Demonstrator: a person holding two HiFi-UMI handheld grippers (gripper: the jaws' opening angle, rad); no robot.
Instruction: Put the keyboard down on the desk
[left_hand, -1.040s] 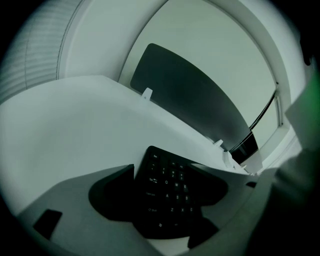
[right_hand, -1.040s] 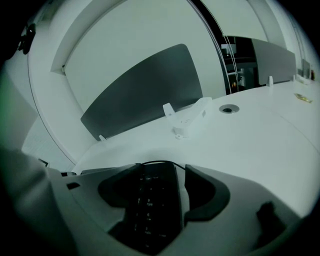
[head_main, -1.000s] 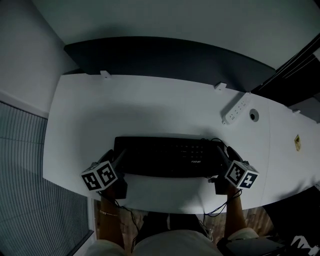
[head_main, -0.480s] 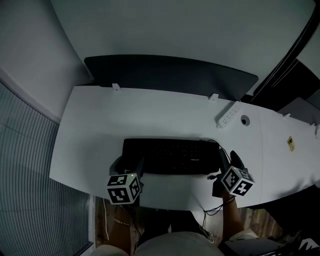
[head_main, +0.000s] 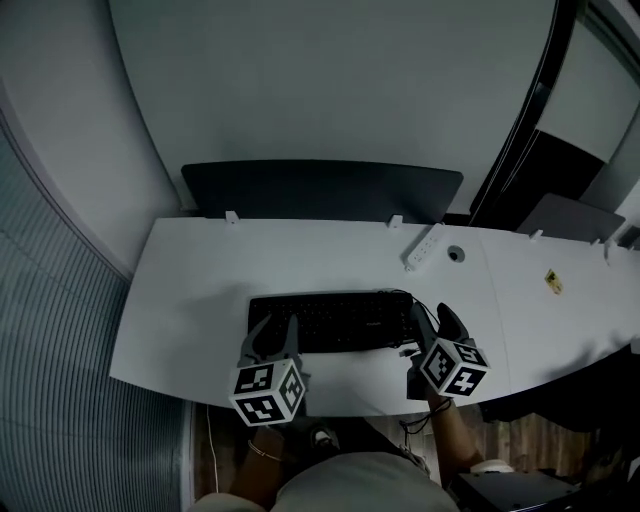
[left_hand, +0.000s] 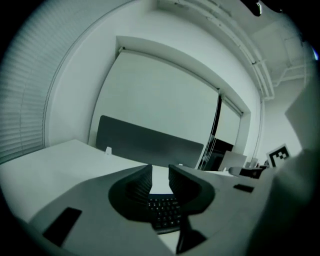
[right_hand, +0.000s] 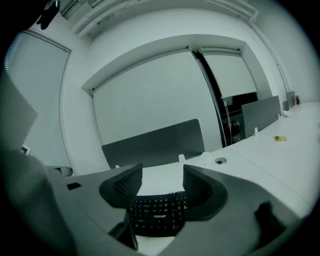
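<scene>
Desk (head_main: 190, 300), keyboard (head_main: 330, 320), left gripper (head_main: 277, 328), right gripper (head_main: 432, 318) hovering

Keyboard (head_main: 330, 320) on desk (head_main: 195, 300); power strip (head_main: 424, 247) behind-right; partition (head_main: 320, 190) along far edge.

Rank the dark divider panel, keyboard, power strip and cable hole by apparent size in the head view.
Largest to smallest:
1. dark divider panel, although farthest away
2. keyboard
3. power strip
4. cable hole

A dark partition screen (head_main: 320, 190) is standing upright against the pale wall (head_main: 330, 80). A white power strip (head_main: 423, 248) is lying just before its right end. A yellow sticker (head_main: 553, 282) is sitting well to its right, and ribbed blinds (head_main: 60, 330) are hanging to its left.
</scene>
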